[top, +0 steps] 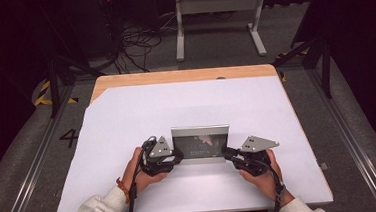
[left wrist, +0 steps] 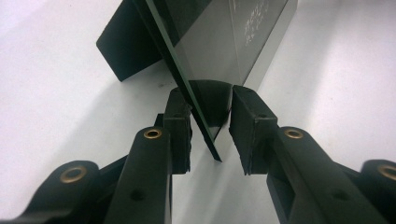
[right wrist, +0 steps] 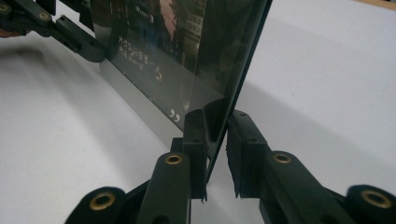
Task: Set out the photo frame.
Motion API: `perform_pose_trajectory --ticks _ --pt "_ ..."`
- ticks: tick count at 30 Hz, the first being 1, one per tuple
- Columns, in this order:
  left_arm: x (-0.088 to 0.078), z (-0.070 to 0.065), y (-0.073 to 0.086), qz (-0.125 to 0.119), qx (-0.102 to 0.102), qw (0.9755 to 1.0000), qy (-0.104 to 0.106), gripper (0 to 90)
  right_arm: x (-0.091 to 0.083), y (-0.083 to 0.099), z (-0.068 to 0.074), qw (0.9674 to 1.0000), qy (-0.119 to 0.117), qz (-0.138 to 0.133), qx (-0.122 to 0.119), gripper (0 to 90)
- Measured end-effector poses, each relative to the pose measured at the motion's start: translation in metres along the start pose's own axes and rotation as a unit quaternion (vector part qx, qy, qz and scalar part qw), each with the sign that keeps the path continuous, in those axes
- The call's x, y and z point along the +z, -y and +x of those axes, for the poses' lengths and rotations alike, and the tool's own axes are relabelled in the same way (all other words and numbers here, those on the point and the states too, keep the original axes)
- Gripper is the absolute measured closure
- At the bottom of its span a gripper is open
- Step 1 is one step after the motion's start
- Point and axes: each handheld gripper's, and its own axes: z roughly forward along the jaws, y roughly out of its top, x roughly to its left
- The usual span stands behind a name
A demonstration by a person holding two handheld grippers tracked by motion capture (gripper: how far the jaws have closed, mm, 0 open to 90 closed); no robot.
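Note:
A glossy framed picture (top: 201, 144) stands upright on the white sheet, a little in front of the table's middle. My left gripper (top: 178, 156) is at its left edge and my right gripper (top: 227, 152) at its right edge. In the left gripper view the picture's thin edge (left wrist: 205, 126) runs between the pads of the left gripper (left wrist: 210, 135), with a gap on the right pad's side. In the right gripper view the picture (right wrist: 177, 46) leans against the left pad of the right gripper (right wrist: 217, 154), clear of the right pad. Its dark back support (left wrist: 123, 46) rests on the sheet.
The white sheet (top: 127, 120) covers most of the wooden table (top: 184, 76); its front edge lies just before the person's sleeves. Beyond the far edge are floor cables (top: 136, 44) and a grey stand (top: 217, 18). The left gripper's jaws (right wrist: 70, 32) show at the picture's far edge.

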Motion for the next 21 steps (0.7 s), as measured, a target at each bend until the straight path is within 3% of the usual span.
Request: perform_pose_trajectory --ticks 4,15,19,21 --pt "0.002 0.001 0.001 0.001 0.0 1.0 0.008 68.7 0.001 0.0 0.001 1.0 0.004 0.005 -0.002 77.2" --pt "0.003 -0.001 0.003 0.003 0.002 1.0 0.0 68.6 0.002 0.0 0.002 1.0 0.006 0.002 -0.001 76.7" --pt "-0.002 -0.001 0.006 0.008 0.0 0.9998 -0.016 69.0 0.012 -0.005 0.008 0.9994 0.035 -0.001 0.005 74.0" --pt "-0.004 0.0 0.009 0.005 -0.001 0.9998 -0.019 69.7 0.015 -0.005 0.008 0.9995 0.032 -0.005 0.004 74.1"
